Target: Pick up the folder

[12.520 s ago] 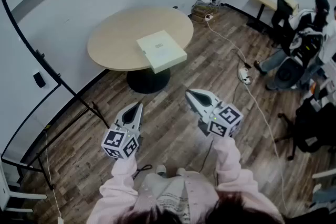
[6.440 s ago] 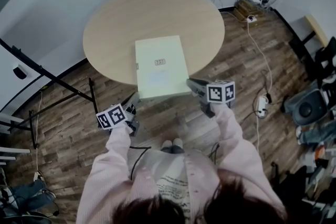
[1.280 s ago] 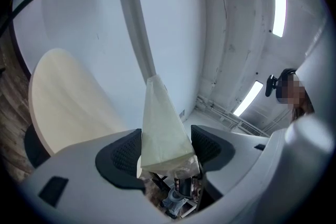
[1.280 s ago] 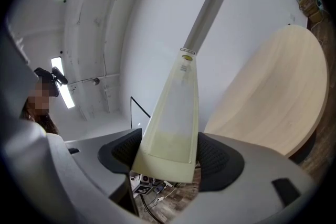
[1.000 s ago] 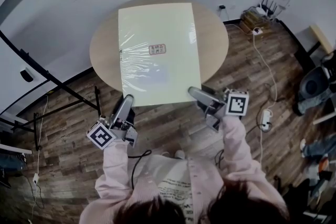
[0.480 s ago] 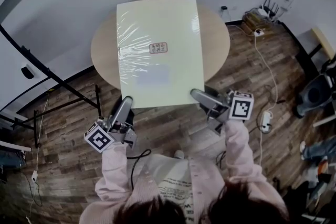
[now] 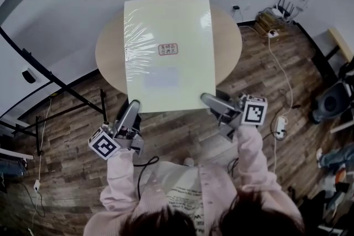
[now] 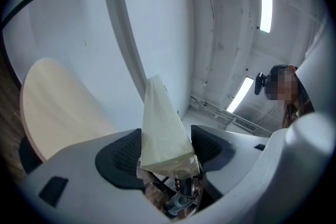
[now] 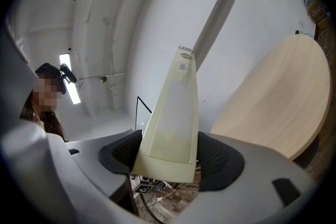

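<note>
The pale yellow-green folder (image 7: 166, 52) with a small red-printed label is held up in the air, well above the round table (image 7: 227, 41). My left gripper (image 7: 133, 105) is shut on the folder's near left corner. My right gripper (image 7: 207, 99) is shut on the near right corner. In the left gripper view the folder (image 8: 163, 128) stands edge-on between the dark pads (image 8: 123, 153). In the right gripper view the folder (image 9: 176, 113) rises between both pads (image 9: 218, 157), with the table (image 9: 278, 107) behind.
The round wooden table stands on a dark pedestal by the curved white wall. A black metal frame (image 7: 55, 91) runs along the left. Cables, a power strip (image 7: 276, 124) and a router (image 7: 283, 8) lie on the wood floor at the right.
The folder has gone from lying on the table edge to being lifted and held up by both grippers. In the last half second it barely moved.
</note>
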`<state>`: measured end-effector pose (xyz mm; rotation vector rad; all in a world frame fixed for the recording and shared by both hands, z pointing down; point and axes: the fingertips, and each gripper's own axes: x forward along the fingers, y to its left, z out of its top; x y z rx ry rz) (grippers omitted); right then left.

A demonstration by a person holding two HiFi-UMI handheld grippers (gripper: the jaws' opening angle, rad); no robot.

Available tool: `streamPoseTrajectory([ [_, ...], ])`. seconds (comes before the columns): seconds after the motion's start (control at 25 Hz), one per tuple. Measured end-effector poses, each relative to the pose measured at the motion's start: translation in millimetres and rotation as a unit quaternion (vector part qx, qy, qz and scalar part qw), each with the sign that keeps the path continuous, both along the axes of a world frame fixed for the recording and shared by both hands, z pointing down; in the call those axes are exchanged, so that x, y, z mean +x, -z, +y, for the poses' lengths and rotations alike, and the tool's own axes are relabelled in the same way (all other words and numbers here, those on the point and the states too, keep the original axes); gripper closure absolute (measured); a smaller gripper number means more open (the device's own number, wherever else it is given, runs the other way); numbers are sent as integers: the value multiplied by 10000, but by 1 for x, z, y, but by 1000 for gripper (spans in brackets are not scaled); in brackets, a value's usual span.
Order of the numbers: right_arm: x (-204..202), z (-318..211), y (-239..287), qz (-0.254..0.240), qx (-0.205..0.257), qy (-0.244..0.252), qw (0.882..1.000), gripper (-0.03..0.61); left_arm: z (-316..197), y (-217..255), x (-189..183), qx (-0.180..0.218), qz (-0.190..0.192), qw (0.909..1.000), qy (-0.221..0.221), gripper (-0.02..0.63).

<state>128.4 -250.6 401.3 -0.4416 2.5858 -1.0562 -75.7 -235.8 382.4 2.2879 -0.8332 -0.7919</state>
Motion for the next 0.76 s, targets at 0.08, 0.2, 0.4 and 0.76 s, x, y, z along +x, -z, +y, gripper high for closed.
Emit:
streamPoseTrajectory([
  [0.08,0,0,-1,-13,-28,9,10000,255,0,-1,0,-11,4,10000,1,304],
  [0.2,0,-1,-3,-8,-58,-4,10000,255,0,-2,-1,-14,-11,10000,2,304],
  [0.4,1,-2,-3,35,-27,14,10000,255,-1,-1,0,-4,2,10000,7,304],
  [0.76,4,-1,-5,26,-32,73,10000,255,-1,1,4,29,4,10000,74,304],
])
